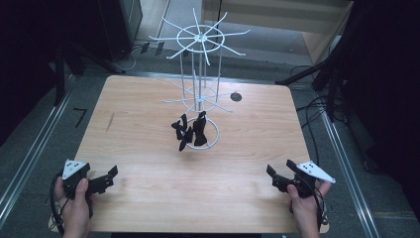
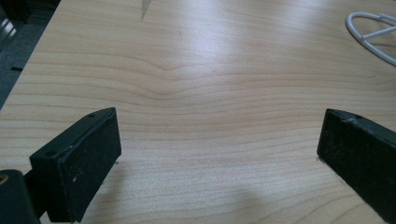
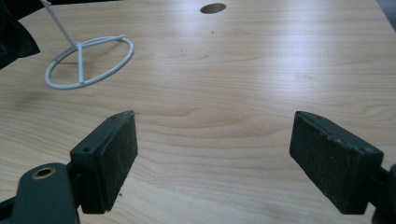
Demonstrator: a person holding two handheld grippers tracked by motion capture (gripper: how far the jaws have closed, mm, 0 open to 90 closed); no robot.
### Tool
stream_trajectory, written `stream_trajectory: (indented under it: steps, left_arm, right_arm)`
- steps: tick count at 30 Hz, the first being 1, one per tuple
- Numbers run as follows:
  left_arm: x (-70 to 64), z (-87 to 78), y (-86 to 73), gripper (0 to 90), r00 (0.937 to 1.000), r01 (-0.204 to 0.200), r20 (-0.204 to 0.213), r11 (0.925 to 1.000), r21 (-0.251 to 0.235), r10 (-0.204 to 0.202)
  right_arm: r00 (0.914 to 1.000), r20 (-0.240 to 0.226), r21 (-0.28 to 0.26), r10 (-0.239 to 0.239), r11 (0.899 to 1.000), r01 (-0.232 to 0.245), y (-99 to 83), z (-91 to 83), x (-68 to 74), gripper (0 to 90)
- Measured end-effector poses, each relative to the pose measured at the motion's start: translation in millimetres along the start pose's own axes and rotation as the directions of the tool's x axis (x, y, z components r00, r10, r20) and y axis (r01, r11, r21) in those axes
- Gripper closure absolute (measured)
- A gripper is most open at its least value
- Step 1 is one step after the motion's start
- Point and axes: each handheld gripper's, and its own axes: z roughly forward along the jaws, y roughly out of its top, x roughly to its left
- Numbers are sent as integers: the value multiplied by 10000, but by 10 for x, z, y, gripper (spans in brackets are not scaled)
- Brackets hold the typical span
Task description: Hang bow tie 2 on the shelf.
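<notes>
L gripper [image 1: 110, 177] sits at the near-left corner of the table [image 1: 148, 198], jaws spread wide w/ nothing btwn them, bare wood under them in the left gripper view. R gripper [image 1: 271, 174] mirrors it at near-right, jaws also wide apart and empty. Both are well apart from the black bows [image 1: 189, 130], which are bunched at the base ring of the white rack [image 1: 200, 69] at table center, w/ a dark hole [image 1: 236, 96] just right of the rack.

Overhead light gives soft glare on the pale wooden table [image 2: 201, 51] beyond the jaws; jaw shadows faint, surroundings dim, focus slightly soft.
</notes>
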Motion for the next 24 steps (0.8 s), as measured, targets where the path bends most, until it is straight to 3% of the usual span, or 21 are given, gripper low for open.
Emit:
stream_trajectory:
  steps: [24]
  left_arm:
    - [6,1,1,0,10000,26,29,10000,5,-26]
  right_arm:
    - [9938,903,-4,649,9979,-651,-206,-242,-401,165]
